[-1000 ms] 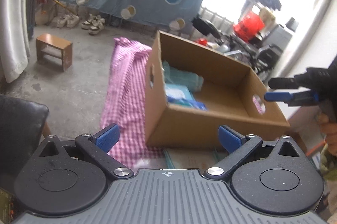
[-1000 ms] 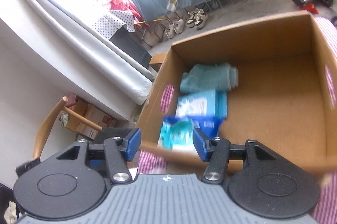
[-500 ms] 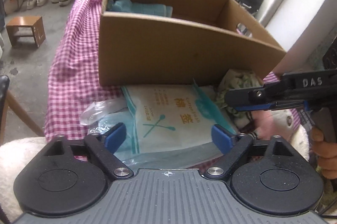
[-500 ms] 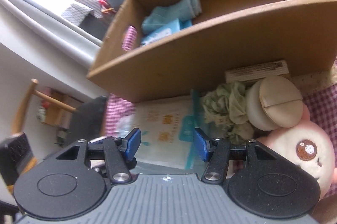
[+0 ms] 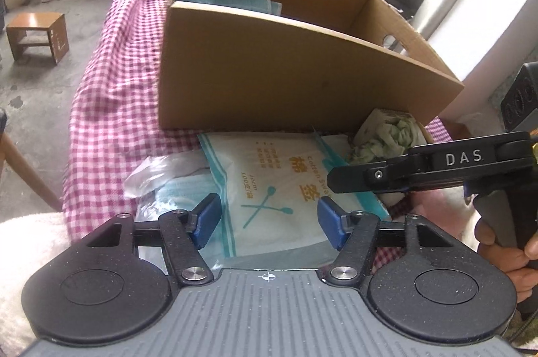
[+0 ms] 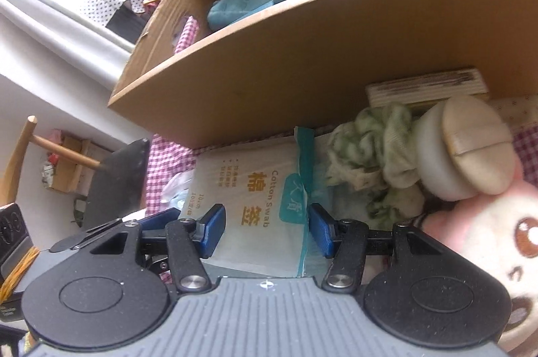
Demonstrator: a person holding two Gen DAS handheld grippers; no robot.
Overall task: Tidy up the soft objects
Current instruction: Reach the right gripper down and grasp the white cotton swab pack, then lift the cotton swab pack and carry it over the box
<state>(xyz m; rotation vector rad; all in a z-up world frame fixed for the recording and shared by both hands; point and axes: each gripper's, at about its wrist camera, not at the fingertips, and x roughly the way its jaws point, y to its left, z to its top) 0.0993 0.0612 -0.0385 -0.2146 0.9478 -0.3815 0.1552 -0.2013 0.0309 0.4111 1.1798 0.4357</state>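
Observation:
A white and teal cotton swab bag (image 5: pixel 275 189) lies flat on the checked cloth (image 5: pixel 114 108) in front of the cardboard box (image 5: pixel 302 71). My left gripper (image 5: pixel 269 221) hovers low over the bag's near end. Its jaws are closing with the bag between the blue pads, and no firm pinch shows. My right gripper (image 6: pixel 265 231) stands open over the same bag (image 6: pixel 255 199), reaching in from the right (image 5: pixel 339 180). A teal towel (image 6: pixel 255 0) lies in the box. A green cloth (image 6: pixel 376 155), a round puff (image 6: pixel 467 148) and a pink plush toy (image 6: pixel 504 239) lie to the right.
A clear pack holding something light blue (image 5: pixel 168 185) sits under the bag's left side. A beige packet (image 6: pixel 427 84) leans against the box wall. A hand (image 5: pixel 504 242) holds the right gripper's handle. A wooden stool (image 5: pixel 37 34) and shoes stand on the floor at the left.
Both grippers came down from over the box to the items in front of it. The left jaws narrowed around the cotton swab bag. The right jaws kept their width.

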